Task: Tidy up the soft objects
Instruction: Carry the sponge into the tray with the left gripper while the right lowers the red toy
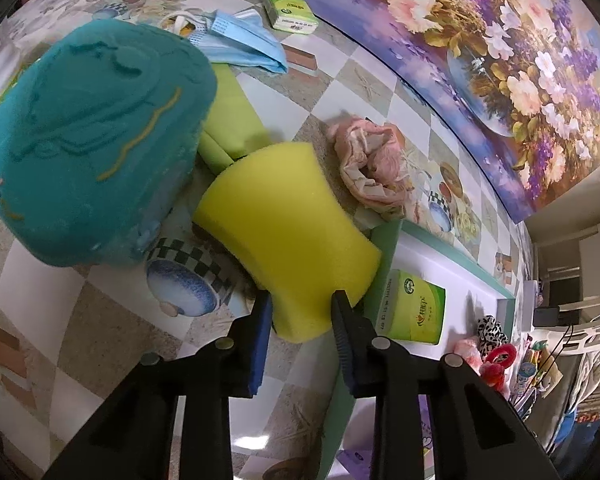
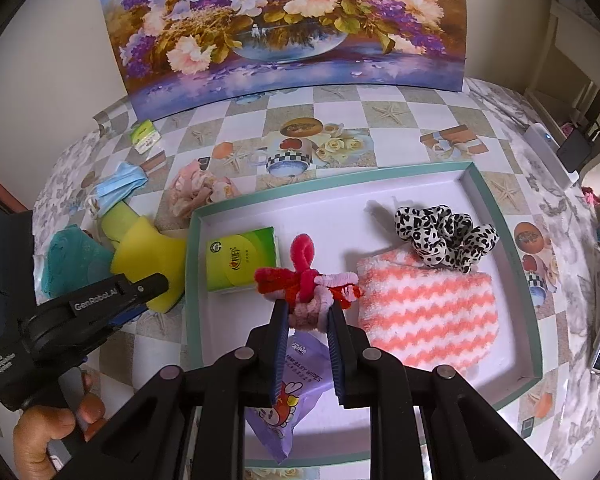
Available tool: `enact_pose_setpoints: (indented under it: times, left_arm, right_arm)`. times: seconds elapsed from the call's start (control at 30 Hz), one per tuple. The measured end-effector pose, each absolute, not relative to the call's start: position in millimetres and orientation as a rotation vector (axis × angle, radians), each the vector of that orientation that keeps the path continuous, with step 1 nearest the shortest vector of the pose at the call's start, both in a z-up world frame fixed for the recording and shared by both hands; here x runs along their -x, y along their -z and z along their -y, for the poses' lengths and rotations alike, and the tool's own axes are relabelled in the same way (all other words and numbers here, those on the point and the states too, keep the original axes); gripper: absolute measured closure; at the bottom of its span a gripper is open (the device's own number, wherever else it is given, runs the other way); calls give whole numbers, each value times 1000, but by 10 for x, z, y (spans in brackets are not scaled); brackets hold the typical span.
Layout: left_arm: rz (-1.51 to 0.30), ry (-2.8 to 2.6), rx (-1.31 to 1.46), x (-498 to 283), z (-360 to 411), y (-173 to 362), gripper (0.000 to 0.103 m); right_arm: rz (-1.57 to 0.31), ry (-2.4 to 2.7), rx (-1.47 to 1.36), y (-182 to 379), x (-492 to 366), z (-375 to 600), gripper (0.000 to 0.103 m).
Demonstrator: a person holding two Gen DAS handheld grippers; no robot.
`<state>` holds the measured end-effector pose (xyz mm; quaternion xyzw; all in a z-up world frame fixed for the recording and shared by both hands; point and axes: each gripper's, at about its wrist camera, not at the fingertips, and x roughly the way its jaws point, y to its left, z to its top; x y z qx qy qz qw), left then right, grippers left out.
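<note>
Left gripper [image 1: 302,308] is pinching the yellow sponge [image 1: 288,236] between its jaws, beside the teal-rimmed tray [image 2: 520,240]. Right gripper [image 2: 308,314] is clamping a red-and-pink chenille toy [image 2: 306,280] over the tray, where tissue pack [image 2: 240,258], striped cloth [image 2: 428,312] and spotted scrunchie [image 2: 444,236] are lying.

The left gripper [image 1: 302,312] is clamped on a yellow sponge [image 1: 288,236], low at the left, held by a bare hand [image 2: 50,436]. The right gripper [image 2: 308,312] pinches a pipe-cleaner bundle [image 2: 306,280], fingers pointing far.
</note>
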<state>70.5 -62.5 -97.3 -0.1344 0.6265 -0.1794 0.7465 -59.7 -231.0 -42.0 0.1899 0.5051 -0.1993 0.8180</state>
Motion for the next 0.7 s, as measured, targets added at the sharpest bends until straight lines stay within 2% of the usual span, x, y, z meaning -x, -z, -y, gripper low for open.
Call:
enact_pose_setpoints:
  times: [0.7]
  left_arm:
    - [-1207,569,268,-404,679,244,74]
  right_arm:
    - [-1047,480,-510,436,795,2607,83]
